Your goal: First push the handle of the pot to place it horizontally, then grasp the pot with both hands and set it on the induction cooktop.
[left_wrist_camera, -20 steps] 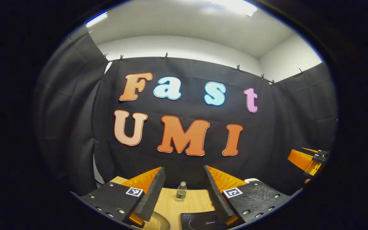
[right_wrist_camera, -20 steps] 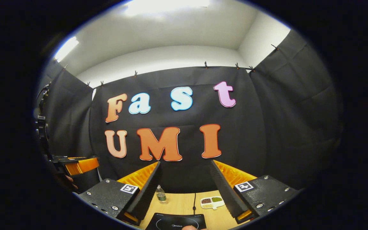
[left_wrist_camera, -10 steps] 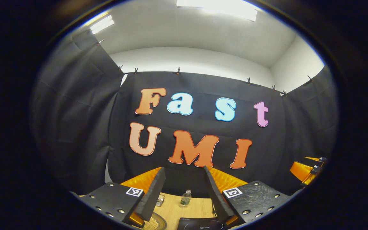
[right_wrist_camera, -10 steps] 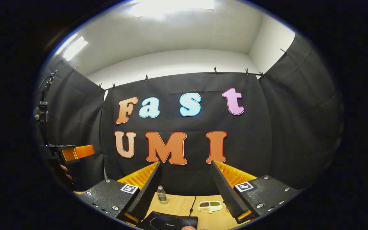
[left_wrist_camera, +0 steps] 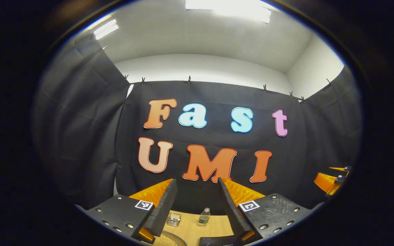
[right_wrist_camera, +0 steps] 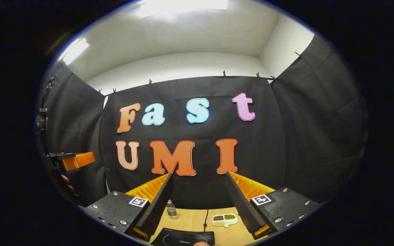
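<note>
Pot rim (left_wrist_camera: pixel 169 239) peeks at the table's (left_wrist_camera: pixel 190 227) near edge, beside the cooktop (right_wrist_camera: pixel 183 237); probably heavy, stiff, needing 2 rim grips. Left gripper (left_wrist_camera: pixel 197 208) and right gripper (right_wrist_camera: pixel 198 205) both gape, holding nothing.

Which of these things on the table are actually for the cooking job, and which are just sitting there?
For the job:
induction cooktop
left hand-held gripper
right hand-held gripper

Lying about:
water bottle
divided dish of beans
small glass container
round woven mat
</note>
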Tool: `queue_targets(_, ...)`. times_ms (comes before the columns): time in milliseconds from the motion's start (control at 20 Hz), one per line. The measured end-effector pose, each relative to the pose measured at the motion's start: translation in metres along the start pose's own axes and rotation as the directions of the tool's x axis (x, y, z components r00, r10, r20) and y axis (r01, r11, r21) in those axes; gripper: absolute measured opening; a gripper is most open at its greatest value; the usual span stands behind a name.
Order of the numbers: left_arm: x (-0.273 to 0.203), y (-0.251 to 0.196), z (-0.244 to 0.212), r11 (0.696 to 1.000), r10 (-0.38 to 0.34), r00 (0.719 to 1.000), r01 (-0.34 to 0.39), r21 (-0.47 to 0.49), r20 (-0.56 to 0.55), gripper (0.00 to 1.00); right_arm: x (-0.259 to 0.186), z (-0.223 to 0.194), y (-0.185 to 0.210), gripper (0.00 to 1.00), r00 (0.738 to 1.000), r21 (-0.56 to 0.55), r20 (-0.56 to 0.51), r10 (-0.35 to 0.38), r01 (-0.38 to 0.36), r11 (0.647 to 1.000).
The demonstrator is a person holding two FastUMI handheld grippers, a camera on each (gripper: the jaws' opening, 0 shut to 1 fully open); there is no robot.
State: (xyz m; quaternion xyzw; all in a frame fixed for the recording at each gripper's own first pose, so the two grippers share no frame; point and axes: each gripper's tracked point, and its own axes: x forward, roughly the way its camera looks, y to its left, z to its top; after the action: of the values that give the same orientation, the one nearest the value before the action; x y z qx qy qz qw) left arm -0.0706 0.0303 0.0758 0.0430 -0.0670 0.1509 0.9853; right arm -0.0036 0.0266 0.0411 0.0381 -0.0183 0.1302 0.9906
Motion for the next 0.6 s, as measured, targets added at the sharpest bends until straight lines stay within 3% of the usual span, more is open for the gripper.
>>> queue_targets(450,0.013,-0.003,-0.018,0.991,-0.120,0.993,0.121,0.050,-0.019,0.75,0.010,-0.018,0.020,0.94,0.999,-0.001,-0.029,-0.035,0.035,0.999)
queue_targets(600,0.012,-0.003,-0.039,0.986,-0.150,0.985,0.155,0.056,-0.082,0.75,0.014,-0.029,0.003,0.94,0.997,-0.050,-0.038,-0.069,0.067,0.996)
